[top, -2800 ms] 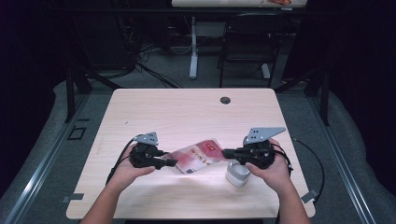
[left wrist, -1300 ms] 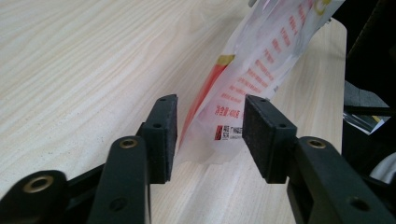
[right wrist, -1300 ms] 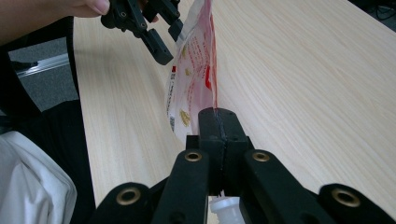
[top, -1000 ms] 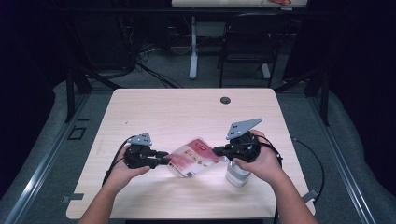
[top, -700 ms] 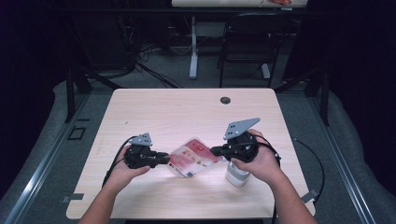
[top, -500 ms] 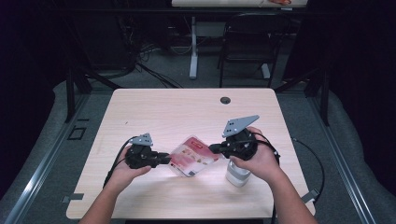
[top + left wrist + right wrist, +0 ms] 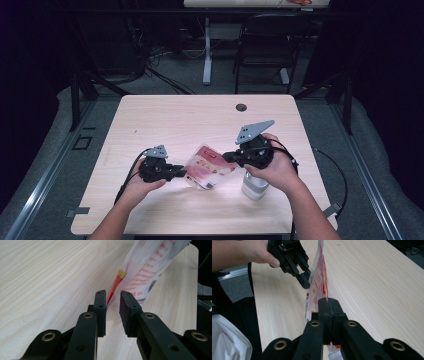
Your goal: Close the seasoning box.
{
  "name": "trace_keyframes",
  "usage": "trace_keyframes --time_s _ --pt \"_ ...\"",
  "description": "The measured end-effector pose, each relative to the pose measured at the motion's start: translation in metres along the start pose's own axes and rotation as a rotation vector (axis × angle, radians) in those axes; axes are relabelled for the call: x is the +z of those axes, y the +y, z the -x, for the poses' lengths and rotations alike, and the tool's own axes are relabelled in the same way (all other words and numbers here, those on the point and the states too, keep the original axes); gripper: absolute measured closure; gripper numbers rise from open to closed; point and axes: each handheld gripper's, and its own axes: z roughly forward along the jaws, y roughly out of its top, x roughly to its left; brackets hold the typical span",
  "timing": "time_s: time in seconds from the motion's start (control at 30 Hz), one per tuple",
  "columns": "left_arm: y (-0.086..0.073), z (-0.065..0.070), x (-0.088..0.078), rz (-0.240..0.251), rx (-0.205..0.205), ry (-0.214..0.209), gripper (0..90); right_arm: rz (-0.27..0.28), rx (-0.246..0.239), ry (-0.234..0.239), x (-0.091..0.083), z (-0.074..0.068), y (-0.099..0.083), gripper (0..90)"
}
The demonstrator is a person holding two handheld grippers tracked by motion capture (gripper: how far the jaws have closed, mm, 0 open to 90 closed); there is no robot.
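Observation:
A clear plastic bag [image 7: 210, 167] with red and white print hangs between both grippers over the table's front middle. My right gripper [image 7: 226, 157] is shut on the bag's right edge and holds it up off the wood; the right gripper view has its jaws [image 7: 328, 301] pressed together on the bag [image 7: 318, 282]. My left gripper [image 7: 184, 172] sits at the bag's left edge. In the left gripper view its jaws [image 7: 113, 293] stand slightly apart, with the bag's corner [image 7: 150, 272] resting between them against one pad.
A small white bottle [image 7: 255, 186] stands on the table [image 7: 165, 120] just under the right hand. A round cable hole [image 7: 241, 107] marks the table's far edge. Chair and desk legs stand on the floor beyond.
The right gripper has risen and shifted left, tilting the bag up on edge. The left gripper has stayed at the bag's left edge, a little lower and closer in.

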Motion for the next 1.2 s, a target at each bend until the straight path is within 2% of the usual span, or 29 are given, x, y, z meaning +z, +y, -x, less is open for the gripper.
trace_keyframes --time_s 0.27,0.37,0.4,0.43,0.7,0.87,0.93,0.97,1.2 --pt "-0.001 -0.001 0.001 -0.019 -0.012 -0.002 69.4 -0.011 -0.038 0.011 0.005 -0.004 0.009 89.6" --pt "-0.001 0.000 -0.001 -0.013 -0.007 -0.018 66.9 -0.014 -0.051 0.015 0.008 -0.007 0.012 89.4" --pt "-0.001 0.000 -0.001 -0.007 -0.005 -0.004 66.5 -0.019 -0.057 0.021 0.008 -0.007 0.013 89.4" --pt "-0.001 0.000 -0.002 -0.004 -0.004 -0.016 66.3 -0.021 -0.060 0.020 0.009 -0.007 0.014 89.3" --pt "0.000 -0.001 -0.011 0.028 -0.004 -0.007 65.8 -0.016 -0.057 0.033 0.013 -0.007 0.017 88.7" --pt "0.002 0.002 -0.016 0.050 0.012 -0.002 65.3 0.004 -0.043 0.051 0.017 -0.006 0.017 88.2" --pt "0.002 0.003 -0.017 0.054 0.015 0.018 65.3 0.015 -0.030 0.060 0.019 -0.005 0.017 88.0" --pt "0.002 0.002 -0.018 0.053 0.017 0.002 65.5 0.017 -0.026 0.062 0.019 -0.005 0.017 87.8" --pt "0.002 0.001 -0.024 0.060 0.015 0.006 65.4 0.022 -0.030 0.085 0.027 -0.007 0.021 86.8"
